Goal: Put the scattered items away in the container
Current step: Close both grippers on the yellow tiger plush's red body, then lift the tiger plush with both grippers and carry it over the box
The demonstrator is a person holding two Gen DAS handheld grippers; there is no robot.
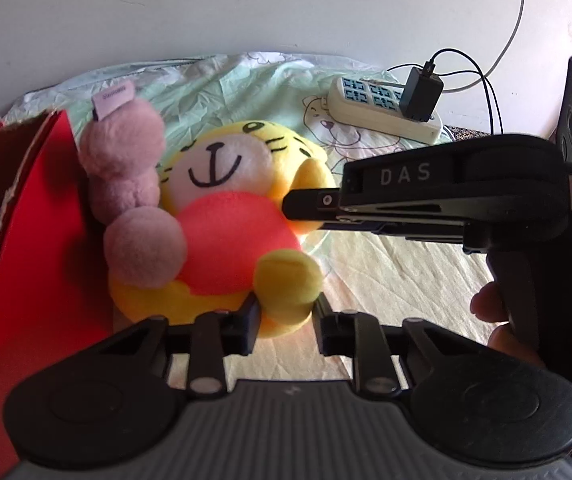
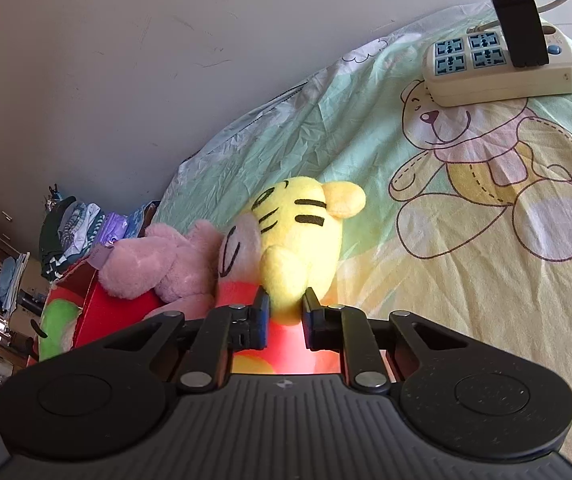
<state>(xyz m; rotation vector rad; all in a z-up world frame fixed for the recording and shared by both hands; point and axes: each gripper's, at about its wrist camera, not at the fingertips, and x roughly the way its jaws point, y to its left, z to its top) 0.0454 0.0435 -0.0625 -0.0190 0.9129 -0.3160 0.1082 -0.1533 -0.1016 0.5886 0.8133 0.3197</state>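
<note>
1. Left wrist view: your left gripper (image 1: 286,312) clamps the tiger plush (image 1: 225,216) by 1 foot, beside the red box (image 1: 41,216).
2. Your right gripper (image 2: 284,312) pinches its arm.
3. Limb-only holds may slip, and the pink plush (image 1: 125,184) leaning against it could tumble.

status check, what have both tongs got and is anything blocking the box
Left tongs shut on yellow tiger plush foot. Right tongs shut on its arm. Pink plush leans between tiger and red box, partly in the way.
</note>
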